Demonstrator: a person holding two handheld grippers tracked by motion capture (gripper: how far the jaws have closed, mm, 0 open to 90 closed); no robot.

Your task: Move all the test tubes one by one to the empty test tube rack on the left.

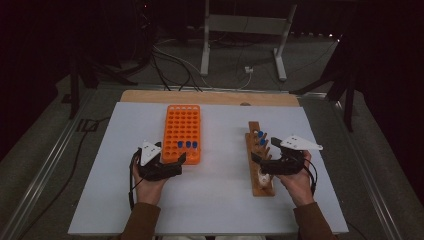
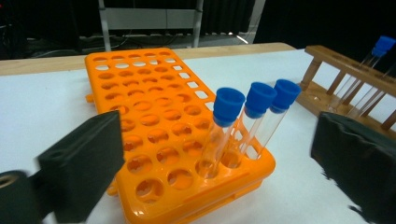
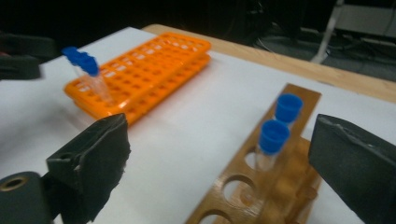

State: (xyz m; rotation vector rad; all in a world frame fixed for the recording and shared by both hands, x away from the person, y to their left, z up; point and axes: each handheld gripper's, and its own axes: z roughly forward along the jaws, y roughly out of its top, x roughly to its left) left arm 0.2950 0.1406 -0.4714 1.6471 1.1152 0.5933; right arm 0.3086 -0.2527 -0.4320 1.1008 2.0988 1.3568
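Observation:
An orange tube rack (image 1: 182,125) lies left of centre on the white table. Three blue-capped tubes (image 1: 187,144) stand in its near row, leaning slightly (image 2: 254,112). My left gripper (image 1: 179,162) is open at the rack's near edge; its jaws (image 2: 222,135) stand wide apart with the tubes just ahead, untouched. A wooden rack (image 1: 261,165) on the right holds two blue-capped tubes (image 1: 260,137). My right gripper (image 1: 265,151) is open beside it, and those tubes (image 3: 272,140) stand ahead of its wide jaws (image 3: 224,149) without contact.
The white table top (image 1: 220,200) runs to a wooden strip (image 1: 210,96) at the back. Beyond it are cables and a grey stand (image 1: 245,25) on the floor. Most of the orange rack's holes (image 2: 140,93) hold nothing.

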